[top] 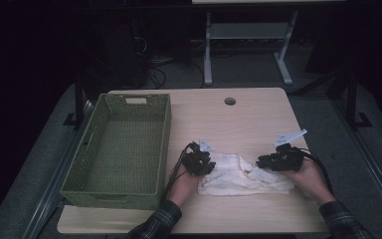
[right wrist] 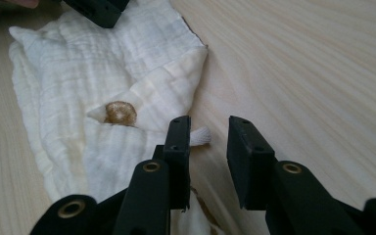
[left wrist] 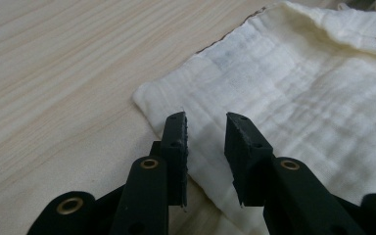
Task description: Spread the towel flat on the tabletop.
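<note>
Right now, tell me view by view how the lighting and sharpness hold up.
High view: dim and grainy, the room behind nearly black, yet the cloth, the basket and both grippers stay readable. Left gripper view: bright and even, the cloth's weave crisp, the nearest jaw parts slightly soft, no glare. Right gripper view: equally bright, a soft shadow under the jaws, the brown mark on the cloth mildly blurred.

we log a rectangular olive-green woven basket [top: 113,184] with cut-out handles, standing at the left of the counter | we see the pale wood-grain counter [top: 243,122] with a round cable hole [top: 230,101] near its far edge | beyond it we note a white metal-framed stand [top: 248,32] on grey floor
</note>
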The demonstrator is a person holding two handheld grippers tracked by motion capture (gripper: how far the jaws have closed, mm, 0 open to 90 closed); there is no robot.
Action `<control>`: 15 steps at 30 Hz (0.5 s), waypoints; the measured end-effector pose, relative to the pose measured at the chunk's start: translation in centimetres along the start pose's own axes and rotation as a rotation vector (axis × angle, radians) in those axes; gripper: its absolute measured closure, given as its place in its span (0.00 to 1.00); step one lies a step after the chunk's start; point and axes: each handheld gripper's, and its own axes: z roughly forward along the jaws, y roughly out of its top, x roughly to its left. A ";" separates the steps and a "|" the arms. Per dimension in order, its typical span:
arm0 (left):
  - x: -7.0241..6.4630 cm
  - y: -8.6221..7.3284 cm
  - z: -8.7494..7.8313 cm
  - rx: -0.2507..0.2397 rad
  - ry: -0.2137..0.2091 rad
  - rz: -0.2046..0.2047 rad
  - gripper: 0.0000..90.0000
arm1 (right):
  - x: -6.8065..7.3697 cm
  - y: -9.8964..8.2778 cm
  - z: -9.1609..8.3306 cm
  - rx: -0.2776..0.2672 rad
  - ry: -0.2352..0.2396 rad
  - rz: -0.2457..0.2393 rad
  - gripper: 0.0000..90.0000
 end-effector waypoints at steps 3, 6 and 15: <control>0.0 0.0 0.0 0.000 -0.003 -0.004 0.77 | 0.0 -0.1 0.4 0.012 0.024 -0.009 0.78; 0.0 0.0 0.0 0.000 -0.004 -0.002 0.77 | 0.5 -0.2 0.8 0.037 0.031 -0.055 0.78; 0.0 0.0 0.0 0.000 -0.001 0.003 0.77 | 1.2 -0.3 1.1 0.058 0.049 -0.089 0.99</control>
